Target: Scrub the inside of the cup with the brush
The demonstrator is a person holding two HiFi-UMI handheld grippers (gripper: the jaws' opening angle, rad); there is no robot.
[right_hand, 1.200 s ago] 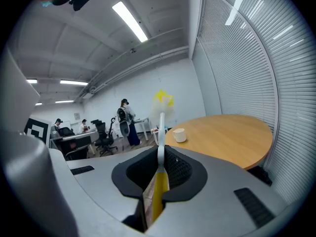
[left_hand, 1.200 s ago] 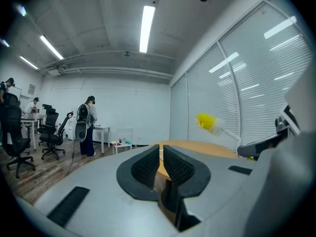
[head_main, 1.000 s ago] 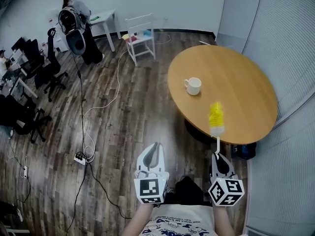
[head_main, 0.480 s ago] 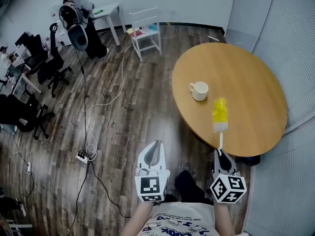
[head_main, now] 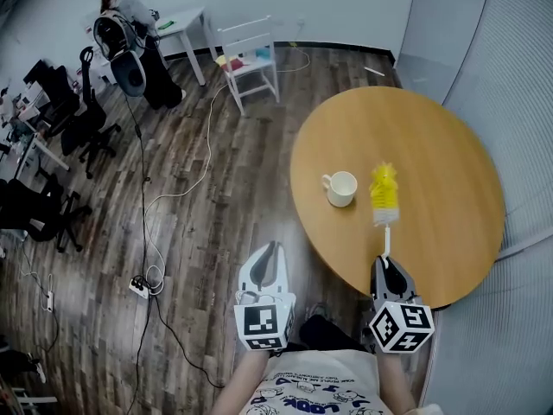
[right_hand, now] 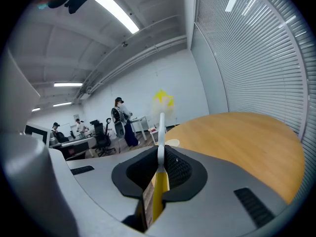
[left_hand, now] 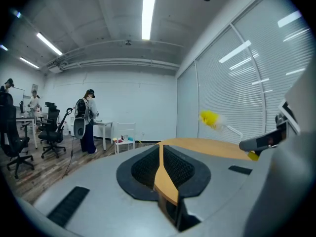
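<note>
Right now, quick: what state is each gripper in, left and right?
Left gripper: shut, nothing between its jaws.
Right gripper: shut on the brush, clamped by its handle.

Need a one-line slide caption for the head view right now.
Right gripper holds yellow brush above round table, near white cup; left gripper shut, empty.

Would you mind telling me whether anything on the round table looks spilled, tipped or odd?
Nothing stands out: the white ceramic cup stands upright on the round wooden table, with no spill visible, and the right hand-held gripper holds the yellow-bristled brush.
</note>
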